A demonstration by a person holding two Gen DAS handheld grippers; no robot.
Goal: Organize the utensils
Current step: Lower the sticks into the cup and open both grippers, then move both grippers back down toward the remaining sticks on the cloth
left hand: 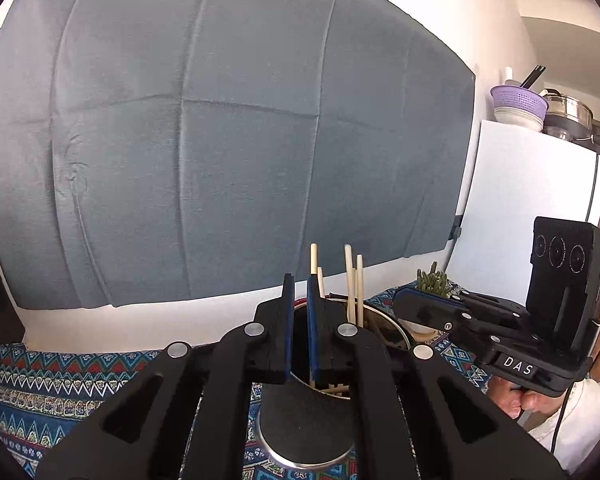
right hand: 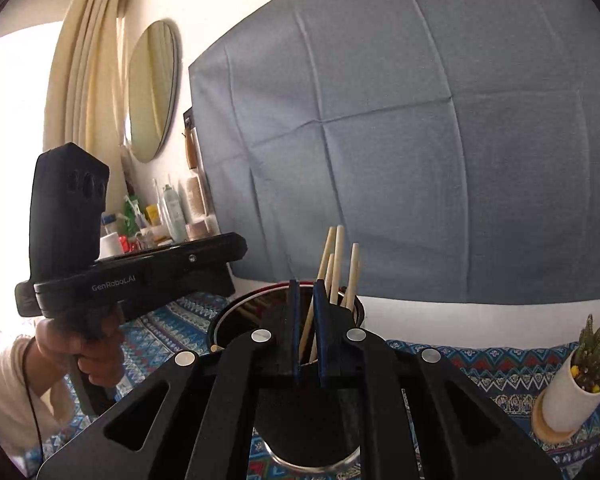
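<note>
Several pale wooden chopsticks (left hand: 354, 280) (right hand: 337, 264) stand upright in a round metal holder (left hand: 384, 320) (right hand: 224, 320) on the table. My left gripper (left hand: 299, 280) hovers just in front of the holder's rim with its blue pads drawn together to a narrow slit and nothing gripped. Shut the same way, my right gripper (right hand: 305, 282) faces the holder from the other side. One chopstick in the holder shows through its slit, thinner than the gap. Each view shows the other gripper (left hand: 400, 300) (right hand: 238, 246) held in a hand beside the holder.
A patterned blue tablecloth (left hand: 60, 380) covers the table. A small cactus in a white pot (right hand: 576, 384) (left hand: 432, 280) stands right of the holder. A grey-blue cloth (left hand: 220, 140) hangs behind. A white fridge (left hand: 532, 184) is at the right, and a shelf of bottles (right hand: 168, 216) at the left.
</note>
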